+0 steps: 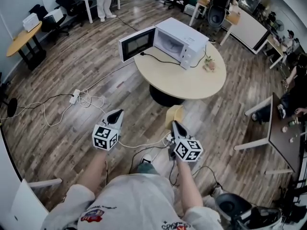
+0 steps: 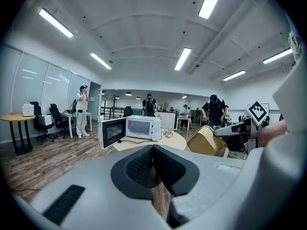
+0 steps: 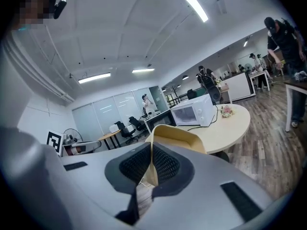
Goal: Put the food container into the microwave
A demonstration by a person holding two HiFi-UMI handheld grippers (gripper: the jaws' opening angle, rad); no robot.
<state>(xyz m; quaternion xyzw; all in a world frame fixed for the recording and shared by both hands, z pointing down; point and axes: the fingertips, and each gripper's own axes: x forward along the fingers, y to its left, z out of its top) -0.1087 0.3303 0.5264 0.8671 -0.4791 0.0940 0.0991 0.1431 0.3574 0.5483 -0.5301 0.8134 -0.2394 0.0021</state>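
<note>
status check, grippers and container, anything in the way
Left gripper shut, empty. Right gripper shut on container wall, short of the table. Microwave door open; cables on floor nearby.

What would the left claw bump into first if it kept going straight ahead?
The left claw would probably meet the round table first, near its front edge, just below the open microwave. Nothing seems to stand in between, though depth is hard to judge.

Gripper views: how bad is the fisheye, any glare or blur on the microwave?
Left gripper view: heavy fisheye, black corners, ceiling lights blown out, microwave small but sharp. Right gripper view: same warp, tilted horizon, microwave sharp. Head view: bowed floor, even light, no glare on it.
</note>
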